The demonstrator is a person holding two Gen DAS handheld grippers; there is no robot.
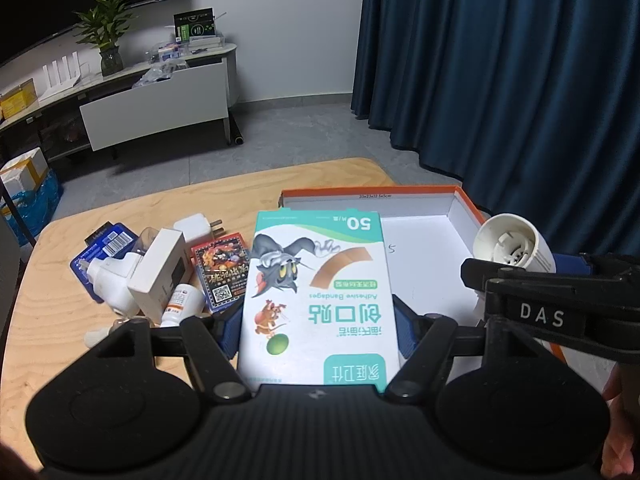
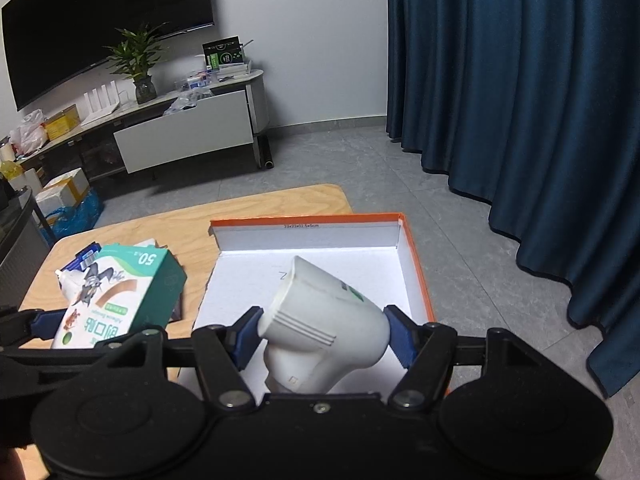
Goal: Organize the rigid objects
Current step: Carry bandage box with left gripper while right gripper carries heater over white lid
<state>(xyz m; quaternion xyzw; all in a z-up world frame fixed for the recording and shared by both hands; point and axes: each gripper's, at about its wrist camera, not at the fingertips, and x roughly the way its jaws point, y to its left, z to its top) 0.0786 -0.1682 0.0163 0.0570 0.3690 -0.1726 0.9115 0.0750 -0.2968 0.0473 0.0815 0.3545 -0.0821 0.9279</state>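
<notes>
I can't see the near end of the bandage box (image 1: 316,300) because my left gripper (image 1: 316,330) covers it. The box also hides part of the card pack (image 1: 222,274). The tray's (image 2: 416,264) near edge is hidden behind my right gripper (image 2: 322,342).

Ahead of the grippers: grey tiled floor (image 2: 360,160) and a white wall (image 2: 300,40). Ahead-right, dark blue curtains (image 2: 520,100) hang to the floor. Ahead-left, a low white TV cabinet (image 2: 184,132) carries a potted plant (image 2: 138,64) beneath a wall-mounted dark screen (image 2: 100,20).
</notes>
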